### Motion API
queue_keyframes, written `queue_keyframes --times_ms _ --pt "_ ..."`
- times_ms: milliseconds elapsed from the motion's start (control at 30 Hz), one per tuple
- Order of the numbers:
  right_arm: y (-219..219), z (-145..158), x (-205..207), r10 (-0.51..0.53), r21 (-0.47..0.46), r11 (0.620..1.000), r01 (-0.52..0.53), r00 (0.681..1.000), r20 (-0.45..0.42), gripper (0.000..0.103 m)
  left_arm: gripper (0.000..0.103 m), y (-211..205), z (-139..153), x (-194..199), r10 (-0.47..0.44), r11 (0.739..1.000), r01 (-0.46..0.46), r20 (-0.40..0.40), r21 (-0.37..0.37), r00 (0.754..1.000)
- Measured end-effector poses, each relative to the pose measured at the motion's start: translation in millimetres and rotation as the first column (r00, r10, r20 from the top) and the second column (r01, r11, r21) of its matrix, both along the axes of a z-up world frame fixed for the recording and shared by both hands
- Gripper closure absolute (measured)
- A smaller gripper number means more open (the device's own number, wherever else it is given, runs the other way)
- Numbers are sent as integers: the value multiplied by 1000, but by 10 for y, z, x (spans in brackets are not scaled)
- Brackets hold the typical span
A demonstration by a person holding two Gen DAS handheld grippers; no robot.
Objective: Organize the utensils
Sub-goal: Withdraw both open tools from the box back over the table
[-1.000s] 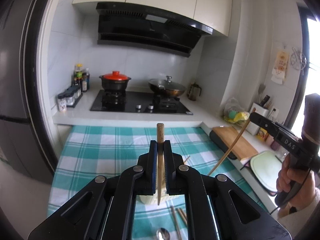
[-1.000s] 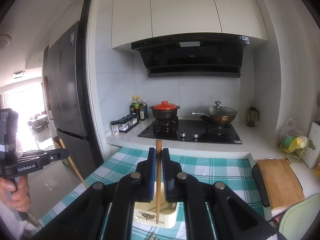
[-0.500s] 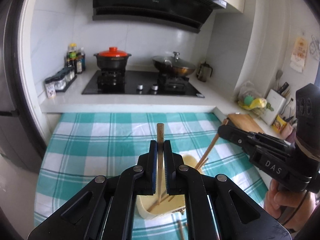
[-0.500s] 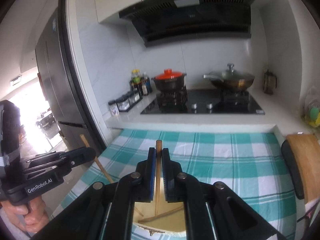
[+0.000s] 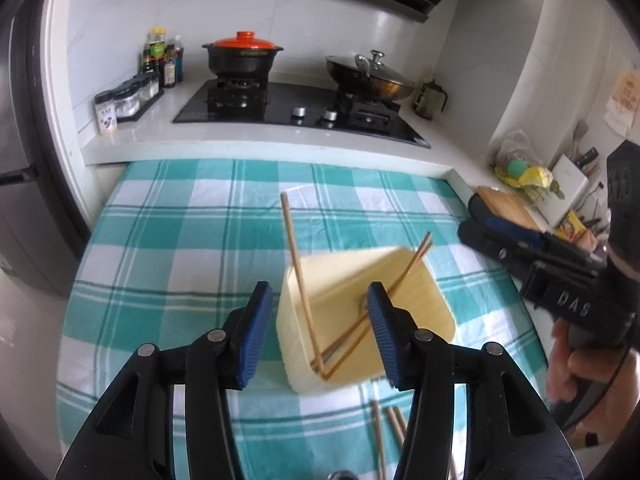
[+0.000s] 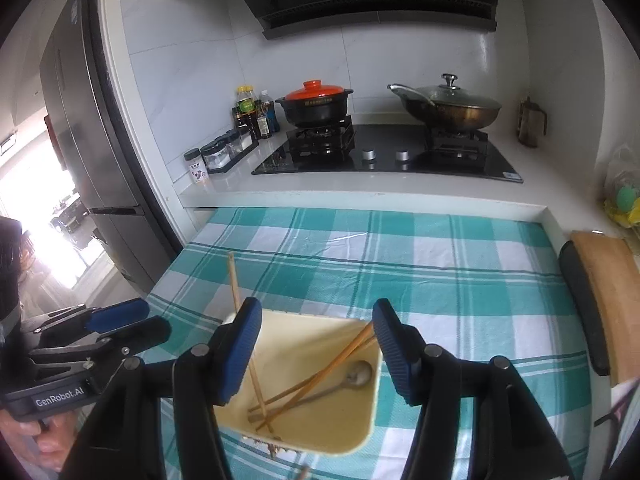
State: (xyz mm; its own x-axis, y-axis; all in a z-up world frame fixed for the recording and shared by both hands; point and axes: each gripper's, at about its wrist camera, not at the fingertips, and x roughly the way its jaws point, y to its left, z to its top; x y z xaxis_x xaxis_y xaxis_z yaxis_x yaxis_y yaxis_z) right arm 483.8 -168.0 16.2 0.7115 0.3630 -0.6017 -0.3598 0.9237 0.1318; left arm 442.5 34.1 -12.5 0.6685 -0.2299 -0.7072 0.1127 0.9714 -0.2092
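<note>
**Chopsticks in the cream container, both grippers spread above it**

The cream container (image 6: pixel 308 412) sits on the green-checked tablecloth (image 6: pixel 440 280), directly under both grippers. In the right wrist view it holds three chopsticks (image 6: pixel 316 376) and one metal spoon (image 6: pixel 356 376): one stick leans steeply against the left wall and pokes well above the rim, while two lie crossed with their tops at the far right corner. The spoon rests on the floor of the container, bowl toward the right wall.

The left gripper (image 5: pixel 316 332) has just been opening; its blue pads stand apart with nothing pressed between them, the leaning stick rising free in the gap. The right gripper (image 6: pixel 316 348) has likewise just been opening, and its pads are also spread and hold nothing.

On the cloth nearer the left wrist camera lie more loose chopsticks (image 5: pixel 386 428), perhaps three, though blur and the gripper body hide part of them.
</note>
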Motion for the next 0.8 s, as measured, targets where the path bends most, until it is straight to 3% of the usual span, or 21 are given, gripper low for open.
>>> queue_keyframes --times_ms 133,267,400,567,667,800 --pt "-120 -66 -620 62 -78 995 -59 997 39 44 44 -32 -284 -622 -95 991 102 -73 91 993" --pt "-262 -391 -1450 95 -174 982 -80 992 81 44 42 -24 -612 -1372 -118 978 134 -104 163 988" --pt "-438 -872 -2209 42 -200 979 -26 996 77 44 39 -57 -872 -1976 -60 990 71 -92 122 994" --pt "-620 -1384 -2936 -71 -127 989 74 997 32 44 38 -191 -1149 -2408 6 999 -3 -92 35 996" --pt "-648 -1603 -3303 -147 -129 979 159 985 94 44 38 -349 -1245 -2551 20 997 -16 -61 80 998" --pt "-654 -1651 -3541 -185 -140 968 210 968 170 44 38 -483 -1296 -2652 -4 997 8 -66 73 998"
